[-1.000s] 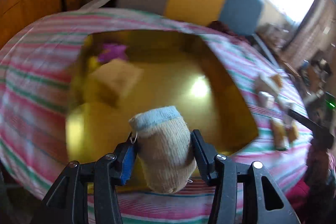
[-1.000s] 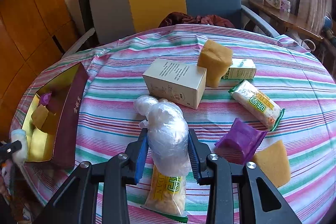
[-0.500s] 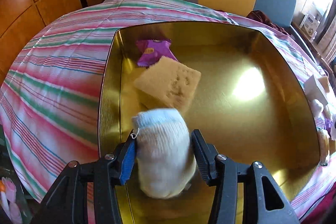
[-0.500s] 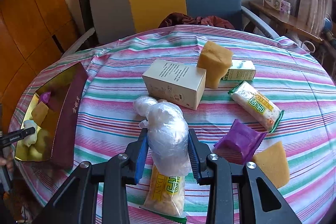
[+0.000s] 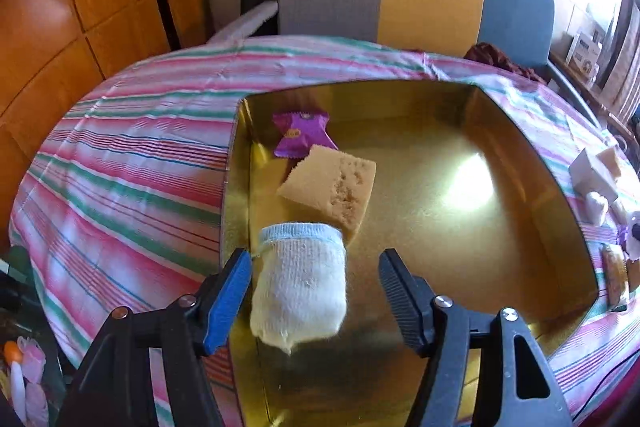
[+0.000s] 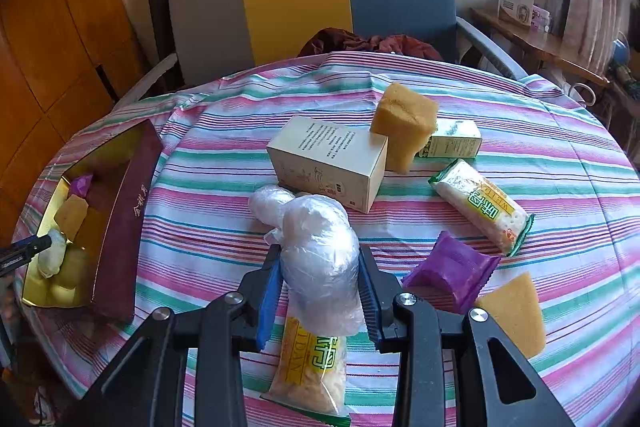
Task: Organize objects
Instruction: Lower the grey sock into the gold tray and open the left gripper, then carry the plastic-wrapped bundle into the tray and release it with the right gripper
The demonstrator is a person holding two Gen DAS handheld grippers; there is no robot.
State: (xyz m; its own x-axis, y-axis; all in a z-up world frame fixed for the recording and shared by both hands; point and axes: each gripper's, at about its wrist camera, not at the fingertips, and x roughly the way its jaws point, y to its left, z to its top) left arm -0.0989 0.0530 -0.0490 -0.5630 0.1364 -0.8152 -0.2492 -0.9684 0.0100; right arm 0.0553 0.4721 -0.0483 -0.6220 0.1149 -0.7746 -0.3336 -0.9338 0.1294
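Over a gold-lined box (image 5: 520, 187) at the edge of a striped tabletop (image 5: 140, 155), the left gripper (image 5: 314, 291) has its jaws opening around a rolled cream sock with a pale blue cuff (image 5: 300, 287); the right jaw stands clear of it, while the blue-padded left jaw is just beside it, and whether that pad touches the fabric cannot be told. The sock sits over the near left part of the box, in front of a yellow sponge (image 5: 332, 187) and a purple snack packet (image 5: 300, 135) already inside. The likeliest slip, to this onlooker's eye, is that the sock catches on the left pad and is dragged toward the box's left wall as the gripper draws away, or rolls onto the sponge and comes to rest crookedly. Across the tabletop, the right gripper (image 6: 320, 291) has its jaws clamped on a clear plastic-wrapped bundle (image 6: 320, 259), held above a yellow-labelled snack pack (image 6: 312, 367). The soft film looks slippery, so the bundle could slide out on the way to the box, whose maroon outer wall (image 6: 124, 227) could snag it. A cream carton (image 6: 328, 163), another sponge (image 6: 404, 123), a white snack bar (image 6: 480, 207), a purple packet (image 6: 452, 275) and a sponge wedge (image 6: 516, 311) lie within reach of a careless sweep.
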